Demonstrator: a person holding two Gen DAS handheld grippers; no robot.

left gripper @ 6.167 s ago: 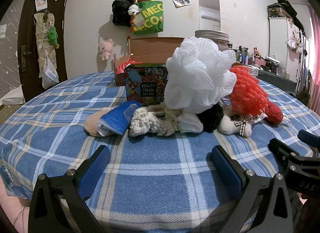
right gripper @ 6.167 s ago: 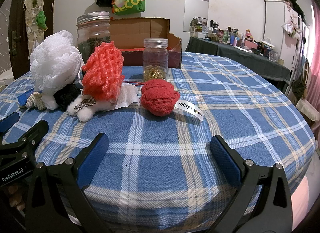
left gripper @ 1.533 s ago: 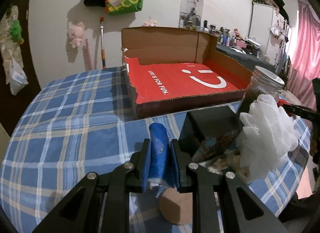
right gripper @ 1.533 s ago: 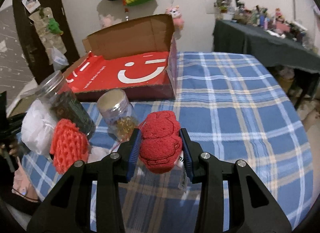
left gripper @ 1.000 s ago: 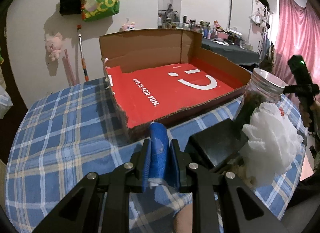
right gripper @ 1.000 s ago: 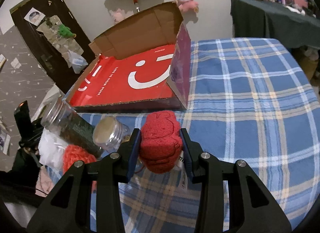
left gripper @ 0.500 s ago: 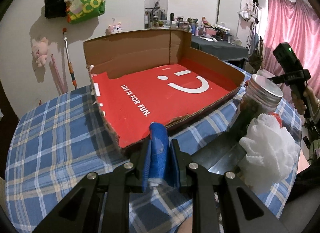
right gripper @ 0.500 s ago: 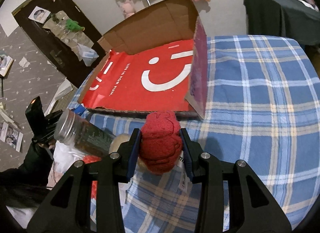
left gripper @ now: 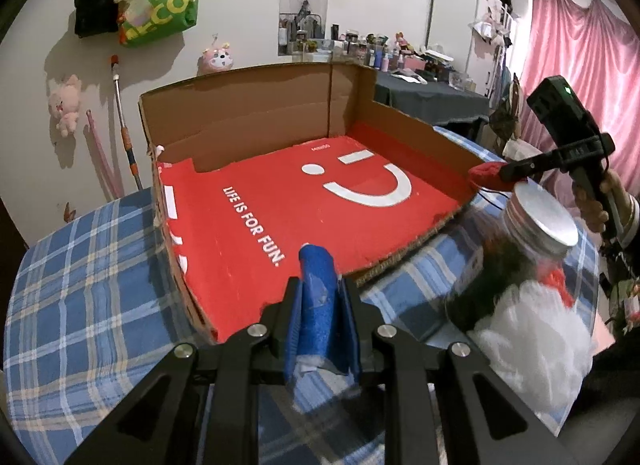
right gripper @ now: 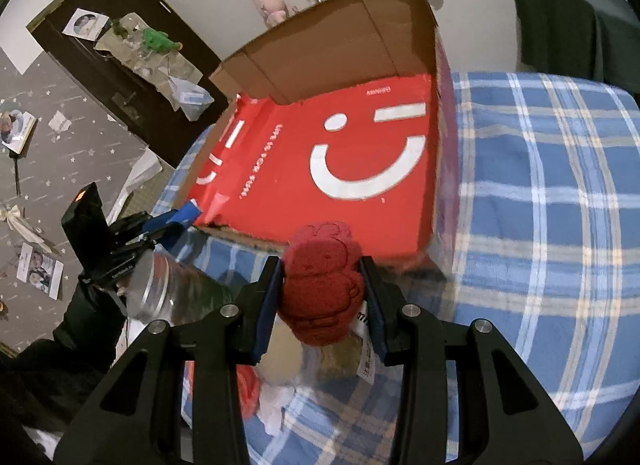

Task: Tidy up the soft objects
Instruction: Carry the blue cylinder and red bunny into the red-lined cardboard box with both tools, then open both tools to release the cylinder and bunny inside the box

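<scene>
The left gripper (left gripper: 320, 301) has its fingers pinching a blue cloth (left gripper: 316, 305) at the near edge of the open red box (left gripper: 280, 201), and the right gripper (right gripper: 320, 297) has its fingers clamped on a red plush (right gripper: 322, 293) at that box's front rim. Both items hang in the air, so 0 soft things lie in the box. The white mesh puff (left gripper: 532, 345) and the other soft things by the jar (left gripper: 516, 257) wait on the plaid counter (left gripper: 80, 285).
</scene>
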